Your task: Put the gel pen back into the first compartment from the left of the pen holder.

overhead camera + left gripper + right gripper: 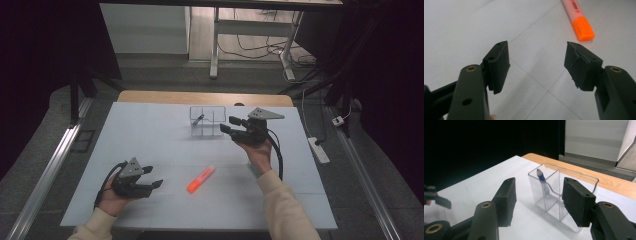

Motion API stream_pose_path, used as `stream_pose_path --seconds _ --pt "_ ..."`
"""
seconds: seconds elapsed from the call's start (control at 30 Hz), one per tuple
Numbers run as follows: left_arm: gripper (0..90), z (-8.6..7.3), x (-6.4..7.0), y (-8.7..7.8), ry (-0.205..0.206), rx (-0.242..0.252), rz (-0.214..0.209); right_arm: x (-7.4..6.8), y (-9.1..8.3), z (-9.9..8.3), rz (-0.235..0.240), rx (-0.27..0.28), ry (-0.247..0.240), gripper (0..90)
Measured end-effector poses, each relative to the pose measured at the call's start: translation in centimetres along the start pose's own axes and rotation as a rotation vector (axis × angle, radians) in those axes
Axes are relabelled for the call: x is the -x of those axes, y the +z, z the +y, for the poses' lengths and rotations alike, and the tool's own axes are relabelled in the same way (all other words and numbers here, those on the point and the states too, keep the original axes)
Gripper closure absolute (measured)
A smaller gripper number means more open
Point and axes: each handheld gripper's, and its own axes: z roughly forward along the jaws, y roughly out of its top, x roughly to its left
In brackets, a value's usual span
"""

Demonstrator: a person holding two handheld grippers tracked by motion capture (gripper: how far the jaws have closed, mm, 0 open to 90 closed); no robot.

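Orange highlighter [201, 179] (untouched) beyond wide-open, empty left gripper [152, 177]

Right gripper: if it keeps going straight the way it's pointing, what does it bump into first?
Probably the clear plastic holder, which sits straight ahead between the open fingers of the right gripper. A blue pen stands inside. How far off it is remains unclear.

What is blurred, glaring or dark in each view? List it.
High view: soft and dim, black at both sides, the table evenly lit. Left gripper view: the near jaws blur, the highlighter is sharper, the tabletop pale and washed. Right gripper view: the holder is clear, the pen slightly soft, the upper left black.
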Motion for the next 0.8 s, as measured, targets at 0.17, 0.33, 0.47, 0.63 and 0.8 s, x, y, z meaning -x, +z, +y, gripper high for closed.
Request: stream_pose_path --seconds 0.17,0.33,0.47,0.63,0.8 --pt "36.6 0.0 0.0 0.0 -0.004 0.002 0.003 -0.3 -1.4 -1.0 -0.004 -0.02 -0.018 43.9" --pt "36.6 0.0 0.0 0.0 -0.006 0.0 0.001 -0.5 -2.7 -2.0 -0.001 -0.032 -0.023 43.7" --pt "36.6 0.0 0.0 0.0 -0.009 -0.001 0.002 -0.6 -3.6 -2.9 0.0 -0.044 -0.026 43.5" --pt "36.6 0.0 0.0 0.1 -0.008 -0.002 0.002 -0.7 -4.8 -4.1 -0.003 -0.057 -0.029 43.4" --pt "36.5 0.1 0.0 0.1 -0.006 -0.003 0.003 -0.5 -5.9 -5.4 -0.02 -0.082 -0.035 43.3"
